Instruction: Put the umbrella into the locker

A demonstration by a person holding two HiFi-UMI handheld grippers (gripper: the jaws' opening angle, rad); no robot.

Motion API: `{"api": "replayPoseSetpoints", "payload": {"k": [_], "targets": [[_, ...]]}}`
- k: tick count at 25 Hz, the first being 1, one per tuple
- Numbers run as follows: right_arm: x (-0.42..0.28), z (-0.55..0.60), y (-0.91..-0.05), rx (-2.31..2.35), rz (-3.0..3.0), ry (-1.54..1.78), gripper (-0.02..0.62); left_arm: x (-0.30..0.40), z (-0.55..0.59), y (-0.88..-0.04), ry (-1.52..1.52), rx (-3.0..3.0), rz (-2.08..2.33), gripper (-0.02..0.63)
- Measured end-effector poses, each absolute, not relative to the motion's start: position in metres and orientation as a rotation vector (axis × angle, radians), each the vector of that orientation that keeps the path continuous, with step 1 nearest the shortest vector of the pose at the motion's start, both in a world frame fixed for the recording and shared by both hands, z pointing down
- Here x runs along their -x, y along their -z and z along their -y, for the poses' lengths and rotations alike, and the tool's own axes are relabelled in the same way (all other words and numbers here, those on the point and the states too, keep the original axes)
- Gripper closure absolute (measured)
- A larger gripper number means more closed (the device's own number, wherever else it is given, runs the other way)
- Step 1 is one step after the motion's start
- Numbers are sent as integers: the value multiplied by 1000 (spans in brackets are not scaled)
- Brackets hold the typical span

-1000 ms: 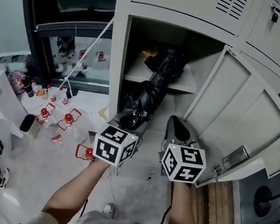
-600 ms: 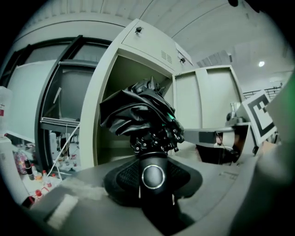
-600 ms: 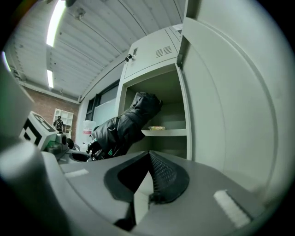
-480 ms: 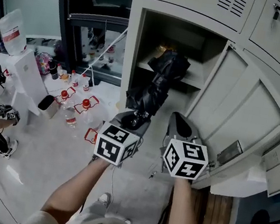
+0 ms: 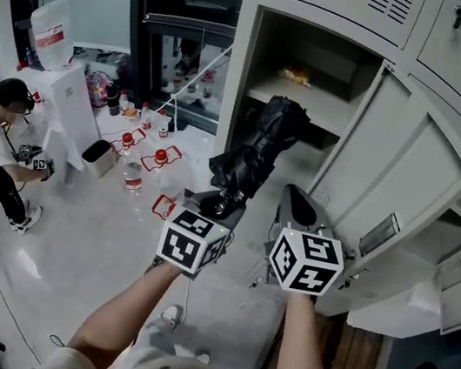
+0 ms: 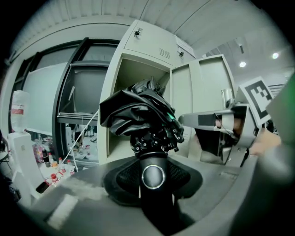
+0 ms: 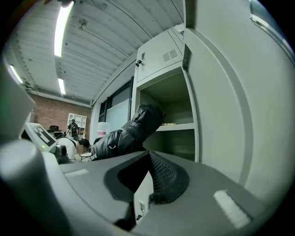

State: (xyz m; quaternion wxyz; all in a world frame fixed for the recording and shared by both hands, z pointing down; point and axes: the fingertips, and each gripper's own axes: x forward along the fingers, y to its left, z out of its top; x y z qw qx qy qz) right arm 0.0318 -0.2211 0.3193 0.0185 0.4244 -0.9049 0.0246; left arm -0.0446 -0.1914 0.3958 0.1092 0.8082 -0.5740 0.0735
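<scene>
The black folded umbrella [image 5: 258, 151] slants up toward the open locker [image 5: 240, 57], its far end at the opening near the shelf [image 5: 323, 107]. The left gripper [image 5: 220, 204] is clamped on the umbrella's handle. The right gripper [image 5: 295, 205], just beside it, has its jaws together on nothing.

- Cool, even indoor light; ceiling strip lights [image 7: 62, 27] burn bright in the right gripper view.
- The locker [image 5: 323, 59] interior lies in shade.
- Both gripper views bow strongly, with black corners.
- Their nearest foreground is soft; farther parts stay sharper.
</scene>
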Motion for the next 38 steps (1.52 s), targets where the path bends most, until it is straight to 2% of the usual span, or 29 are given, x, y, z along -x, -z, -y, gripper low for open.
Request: {"api": "replayPoseSetpoints", "payload": {"k": [15, 38], "targets": [[-36, 213, -324, -1284, 2852, -140, 604, 36, 198, -444, -348, -2250, 1580, 472], [-33, 268, -336, -1502, 2746, -168, 604, 34, 325, -440, -647, -2295, 1330, 472]]}}
